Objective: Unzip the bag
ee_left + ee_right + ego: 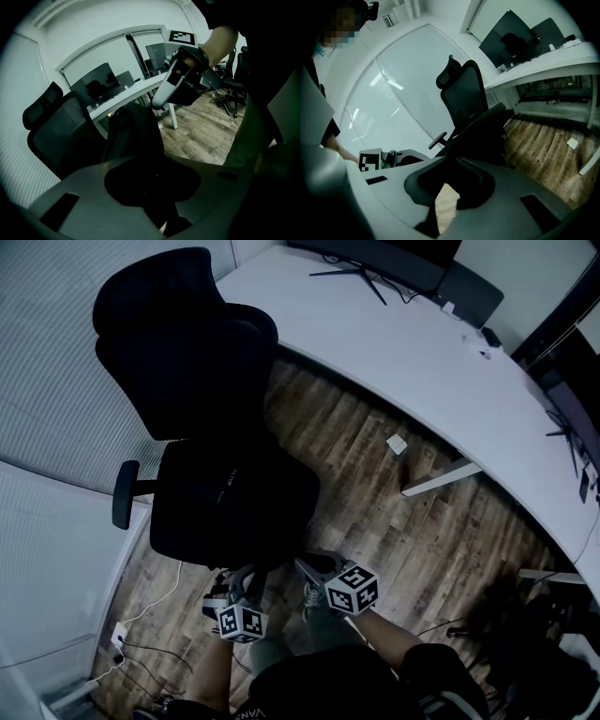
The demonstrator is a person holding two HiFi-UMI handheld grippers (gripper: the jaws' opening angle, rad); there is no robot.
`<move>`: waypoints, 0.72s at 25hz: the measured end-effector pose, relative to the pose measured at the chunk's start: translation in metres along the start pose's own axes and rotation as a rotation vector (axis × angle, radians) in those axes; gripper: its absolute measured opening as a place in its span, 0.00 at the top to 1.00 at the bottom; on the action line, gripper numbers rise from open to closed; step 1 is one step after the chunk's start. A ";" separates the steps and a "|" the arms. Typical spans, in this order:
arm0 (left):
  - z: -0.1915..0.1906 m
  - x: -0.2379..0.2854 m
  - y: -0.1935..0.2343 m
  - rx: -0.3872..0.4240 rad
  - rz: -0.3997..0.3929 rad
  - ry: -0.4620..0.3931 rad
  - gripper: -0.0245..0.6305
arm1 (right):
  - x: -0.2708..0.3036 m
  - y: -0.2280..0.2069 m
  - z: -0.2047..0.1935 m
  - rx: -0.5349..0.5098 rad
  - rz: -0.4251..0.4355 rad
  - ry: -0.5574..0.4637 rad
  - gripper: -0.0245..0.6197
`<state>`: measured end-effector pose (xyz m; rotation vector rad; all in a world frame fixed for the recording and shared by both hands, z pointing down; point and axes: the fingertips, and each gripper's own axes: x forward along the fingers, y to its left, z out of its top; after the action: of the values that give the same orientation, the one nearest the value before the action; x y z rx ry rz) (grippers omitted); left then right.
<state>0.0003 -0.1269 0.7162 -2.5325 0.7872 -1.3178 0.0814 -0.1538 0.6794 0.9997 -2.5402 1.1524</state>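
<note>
A black bag point(234, 493) sits on the seat of a black office chair point(178, 343). Both grippers meet it at its near edge. My left gripper point(249, 576) reaches in from below; in the left gripper view point(154, 187) black bag point(136, 136) fabric fills the space between its jaws. To its right, my right gripper point(302, 562) points at the same edge. Seen from the right gripper view, the right gripper point(452, 180) is closed at the bag point(483, 124) edge, where the zipper pull is too dark to make out. The other gripper shows in each gripper view: the right gripper point(180, 82) and the left gripper point(389, 159).
A curved white desk point(422, 343) with monitors point(375, 259) runs behind the chair, its leg point(441, 479) on the wood floor. A small white box point(397, 443) lies on the floor. Cables and a power strip point(122, 634) lie at the left by the wall.
</note>
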 end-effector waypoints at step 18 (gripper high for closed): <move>0.000 0.002 -0.002 -0.007 0.006 0.034 0.85 | -0.009 -0.059 0.041 0.047 -0.093 -0.068 0.86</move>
<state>0.0024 -0.1259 0.7183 -2.5180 0.8065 -1.3621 0.1309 -0.2069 0.6836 1.1737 -2.4992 1.1764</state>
